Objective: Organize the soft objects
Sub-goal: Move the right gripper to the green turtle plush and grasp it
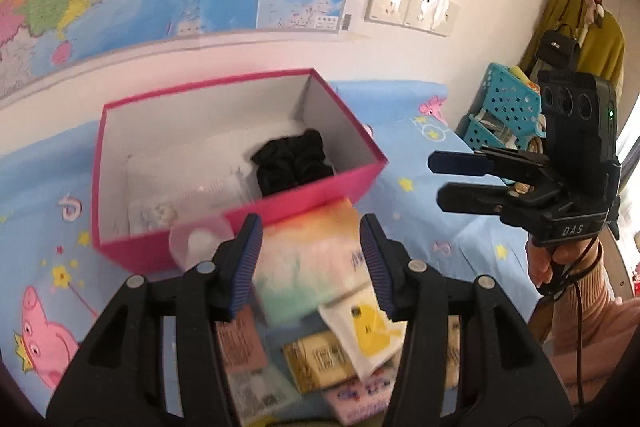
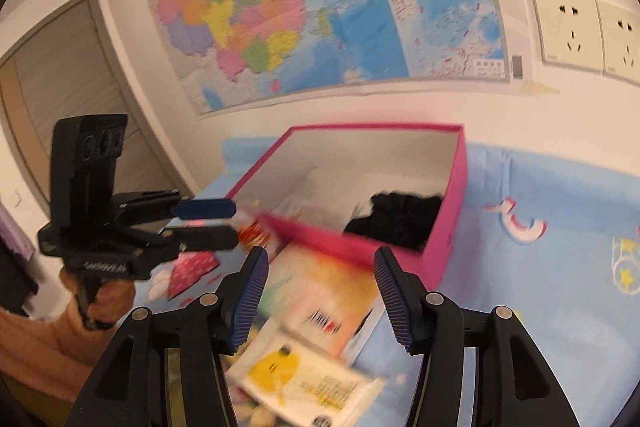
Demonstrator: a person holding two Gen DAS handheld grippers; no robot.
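Left hand-held gripper (image 1: 311,259): open, nothing in it.
Right hand-held gripper (image 2: 322,289): open, nothing in it.
Pink box (image 1: 132,251): sits on the blue bed sheet (image 1: 432,195).
Black soft thing (image 1: 292,161): inside the box.
Soft packets (image 1: 316,263): piled just in front of the box.

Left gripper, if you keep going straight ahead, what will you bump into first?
Probably the rainbow-coloured soft packet lying between the open left gripper fingers, just in front of the pink box. The picture is blurry, so depth is a guess.

A blue cartoon sheet (image 1: 420,163) carries a pink box (image 1: 320,193) and packets (image 1: 320,357)
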